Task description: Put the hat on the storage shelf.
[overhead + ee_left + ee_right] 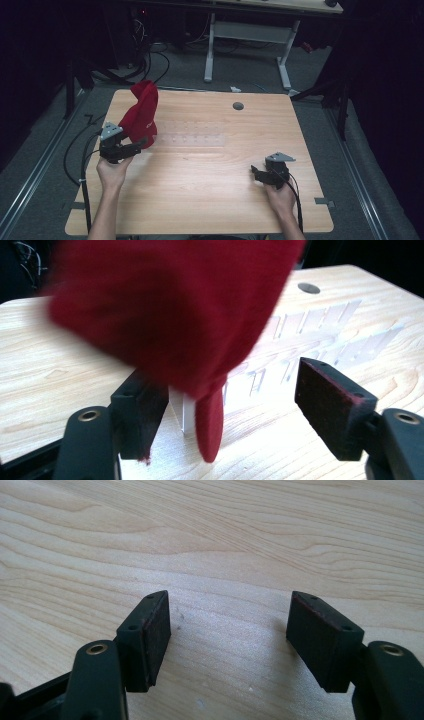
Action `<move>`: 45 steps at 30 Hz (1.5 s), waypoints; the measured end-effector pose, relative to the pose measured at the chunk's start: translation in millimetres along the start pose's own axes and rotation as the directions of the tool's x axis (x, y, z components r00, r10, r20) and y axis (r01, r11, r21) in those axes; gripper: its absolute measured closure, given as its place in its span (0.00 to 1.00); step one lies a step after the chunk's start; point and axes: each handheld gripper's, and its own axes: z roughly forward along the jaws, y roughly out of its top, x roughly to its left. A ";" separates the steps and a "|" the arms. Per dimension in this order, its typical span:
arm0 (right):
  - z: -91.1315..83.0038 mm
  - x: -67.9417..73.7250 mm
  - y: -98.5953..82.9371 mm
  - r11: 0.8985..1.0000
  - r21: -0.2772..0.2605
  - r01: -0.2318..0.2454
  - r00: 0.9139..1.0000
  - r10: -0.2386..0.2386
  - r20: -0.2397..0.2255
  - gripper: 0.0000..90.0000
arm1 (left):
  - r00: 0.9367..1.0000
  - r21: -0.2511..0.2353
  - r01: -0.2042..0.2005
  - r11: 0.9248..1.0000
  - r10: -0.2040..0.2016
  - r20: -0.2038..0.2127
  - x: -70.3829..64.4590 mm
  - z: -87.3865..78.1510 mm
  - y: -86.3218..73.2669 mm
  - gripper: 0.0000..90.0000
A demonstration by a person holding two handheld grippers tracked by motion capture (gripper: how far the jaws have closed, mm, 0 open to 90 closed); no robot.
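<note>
Draping red cloth [141, 114] over clear rack [192, 138]: partly done, hem hangs loose. Left gripper [134, 147] jaws spread beside cloth; right gripper [257, 172] spread, idle.

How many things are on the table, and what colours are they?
Red: 1, the red cloth standing up at the table's left side
Clear: 1, the see-through rack lying flat beside it
Black: 2, the left gripper and the right gripper
Total: 4
</note>
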 end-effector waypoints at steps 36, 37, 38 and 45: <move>0.0 0.1 0.0 1.000 0.000 0.000 1.000 0.000 0.000 0.38 | 0.999 0.000 -0.032 0.999 0.032 -0.016 -18.9 -47.7 -34.4 0.36; -0.1 0.2 0.0 1.000 0.000 -0.001 1.000 0.001 0.000 0.38 | 0.999 0.004 -0.031 1.000 0.031 -0.012 -19.6 -47.8 -35.8 0.36; -0.1 0.1 -0.1 1.000 0.000 0.000 1.000 0.000 0.001 0.38 | 1.000 0.004 -0.028 1.000 0.028 -0.009 -20.3 -47.7 -36.9 0.36; -0.1 0.2 -0.1 1.000 0.000 0.000 1.000 0.000 0.001 0.38 | 1.000 0.029 -0.026 0.999 0.025 0.017 -27.1 -46.1 -47.3 0.36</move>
